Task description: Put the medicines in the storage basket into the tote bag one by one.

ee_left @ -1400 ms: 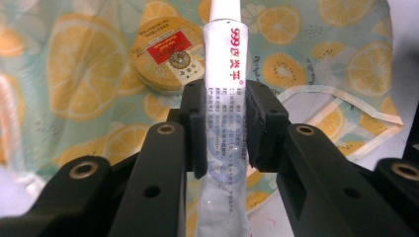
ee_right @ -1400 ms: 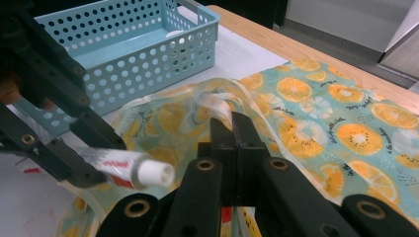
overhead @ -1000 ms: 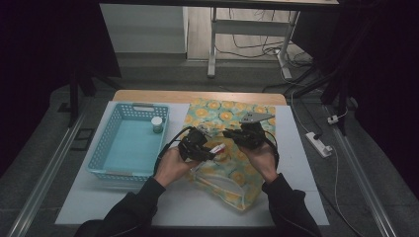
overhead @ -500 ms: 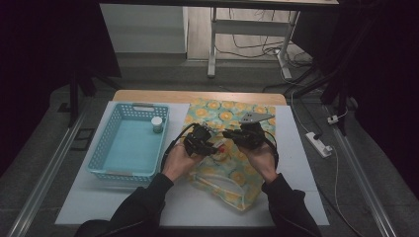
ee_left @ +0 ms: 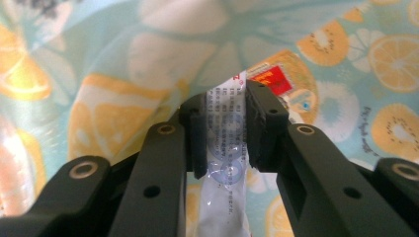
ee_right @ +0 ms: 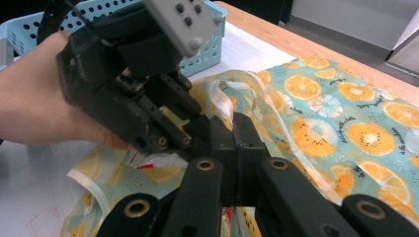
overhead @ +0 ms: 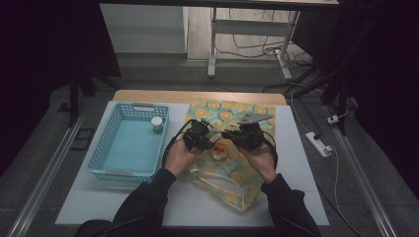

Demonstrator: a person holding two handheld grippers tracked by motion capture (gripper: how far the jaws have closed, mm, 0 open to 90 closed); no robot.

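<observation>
Between the pads of the left gripper (ee_left: 225,140) a clear printed packet (ee_left: 225,163) is pinched, its red-labelled end lying against the fruit-patterned bag (overhead: 232,148). Just beside it, the right gripper (ee_right: 232,133) is pressed together on the bag's pale rim (ee_right: 232,94), held up off the white table (overhead: 296,148). Farther left a small jar (overhead: 157,124) is seen inside the blue basket (overhead: 106,148)

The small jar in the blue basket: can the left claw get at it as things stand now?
Probably not at once: the left claw is shut on a packet over the fruit-print bag. The path to the jar in the basket looks free.
</observation>
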